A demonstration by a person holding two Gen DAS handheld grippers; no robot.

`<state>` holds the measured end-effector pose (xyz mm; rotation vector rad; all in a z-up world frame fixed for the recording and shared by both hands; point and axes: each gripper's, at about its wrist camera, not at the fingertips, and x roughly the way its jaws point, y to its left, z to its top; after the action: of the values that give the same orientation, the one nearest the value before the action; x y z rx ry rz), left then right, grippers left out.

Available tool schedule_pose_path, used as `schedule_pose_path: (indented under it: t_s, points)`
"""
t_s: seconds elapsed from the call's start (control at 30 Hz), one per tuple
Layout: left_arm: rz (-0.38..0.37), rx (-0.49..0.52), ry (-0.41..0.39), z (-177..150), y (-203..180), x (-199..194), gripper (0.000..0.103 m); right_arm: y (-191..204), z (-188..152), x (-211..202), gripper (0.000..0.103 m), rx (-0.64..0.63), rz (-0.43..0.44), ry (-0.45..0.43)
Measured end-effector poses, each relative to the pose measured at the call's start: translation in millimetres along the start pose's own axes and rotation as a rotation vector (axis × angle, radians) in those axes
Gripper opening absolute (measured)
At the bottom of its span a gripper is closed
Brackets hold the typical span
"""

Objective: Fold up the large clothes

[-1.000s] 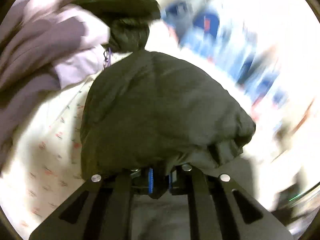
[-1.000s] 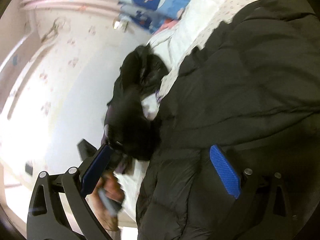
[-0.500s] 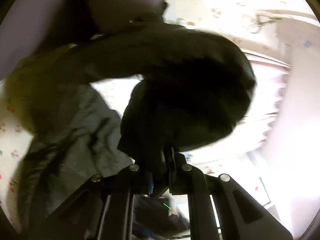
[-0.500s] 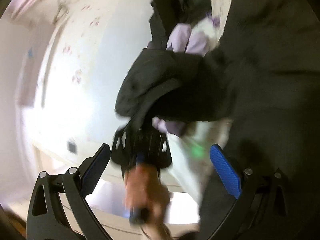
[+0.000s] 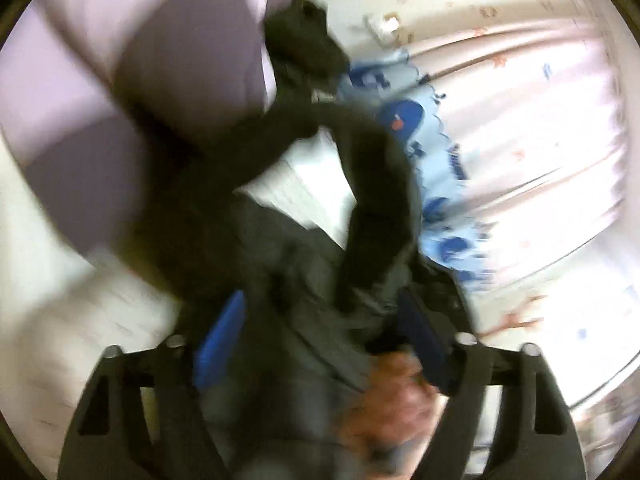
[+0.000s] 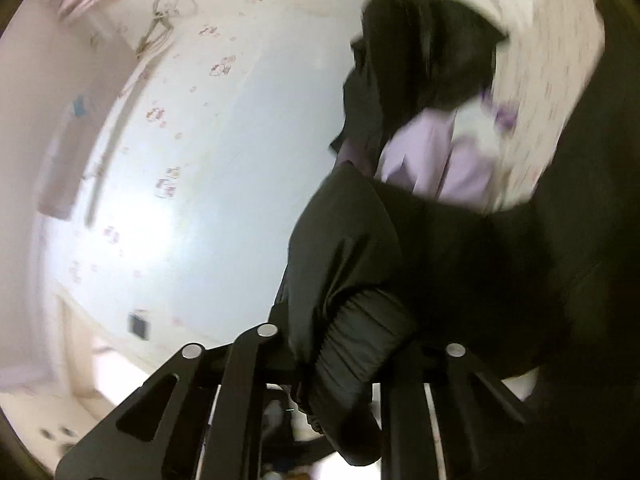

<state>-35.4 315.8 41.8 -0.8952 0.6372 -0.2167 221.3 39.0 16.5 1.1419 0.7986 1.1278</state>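
the left gripper (image 5: 320,340) has its blue fingers (image 5: 218,340) spread wide around loose folds of the black jacket (image 5: 372,200). the right gripper (image 6: 344,364) is pinched onto the jacket's ribbed cuff (image 6: 360,340), lifted over the bed (image 6: 552,60).

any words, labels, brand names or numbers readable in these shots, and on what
None can be read.
Blue blanket: dark blue and red shapes, too blurred to tell whether any are letters.
Wall: small pink floral marks, no letters.
Black jacket: no label shows.
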Motion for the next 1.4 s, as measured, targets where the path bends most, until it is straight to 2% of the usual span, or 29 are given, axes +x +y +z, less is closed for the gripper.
schedule_pose_path:
  t_s: [0.1, 0.13, 0.2, 0.3, 0.5, 0.67, 0.7, 0.83, 0.93, 1.0, 1.03, 1.07, 1.1, 1.17, 1.27, 1.4]
  points:
    - [0.174, 0.105, -0.114, 8.0, -7.5, -32.5, 0.083, 24.0, 22.7, -39.7, 0.01, -0.075, -0.068, -0.054]
    - [0.228, 0.126, -0.157, 9.3, -8.6, -40.4, 0.086, 36.2, 30.8, -55.8, 0.009, -0.108, -0.092, -0.073]
    - [0.276, 0.123, -0.181, 10.2, -5.7, -42.5, 0.088, 55.0, 38.0, -77.0, 0.008, -0.166, -0.137, -0.092]
    - [0.259, 0.101, -0.152, 11.5, -0.2, -21.6, 0.088, 81.3, 47.5, -98.6, 0.008, -0.236, -0.206, -0.106]
    - [0.33, 0.246, -0.087, -5.7, -34.0, 16.3, 0.088, 139.5, 68.2, -143.6, 0.008, -0.4, -0.396, -0.07]
    - [0.316, 0.301, -0.022, -17.9, -52.1, 48.7, 0.088, 177.5, 85.5, -181.2, 0.008, -0.487, -0.524, -0.009]
    - [0.317, 0.316, -0.013, -21.2, -54.7, 56.6, 0.088, 182.1, 90.0, -193.9, 0.008, -0.503, -0.575, 0.001]
    - [0.322, 0.358, 0.031, -31.7, -59.9, 88.4, 0.088, 169.8, 103.1, -234.5, 0.008, -0.507, -0.749, 0.025]
    - [0.339, 0.344, 0.068, -35.9, -55.4, 112.4, 0.088, 140.5, 104.0, -269.1, 0.008, -0.489, -0.88, 0.081]
    - [0.291, 0.33, 0.075, -38.4, -52.3, 123.8, 0.088, 111.9, 100.4, -292.4, 0.008, -0.457, -0.945, 0.126]
    - [0.293, 0.332, 0.076, -40.7, -49.7, 130.6, 0.088, 88.4, 96.8, -306.0, 0.008, -0.431, -1.008, 0.157]
    - [0.332, 0.324, 0.098, -42.1, -46.6, 140.7, 0.088, 64.3, 94.4, -317.9, 0.008, -0.397, -1.063, 0.189]
    - [0.339, 0.312, 0.114, -42.7, -45.7, 148.3, 0.088, 47.5, 89.3, -322.7, 0.008, -0.375, -1.09, 0.208]
    - [0.287, 0.293, 0.125, -45.5, -44.5, 160.1, 0.088, 6.3, 82.5, -338.4, 0.008, -0.322, -1.177, 0.253]
    - [0.306, 0.288, 0.138, -47.9, -47.6, 172.6, 0.088, -17.0, 76.3, -353.4, 0.008, -0.282, -1.163, 0.24]
    - [0.274, 0.297, 0.099, -48.5, -58.2, 172.2, 0.088, 18.8, 77.7, -361.5, 0.008, -0.327, -1.097, 0.172]
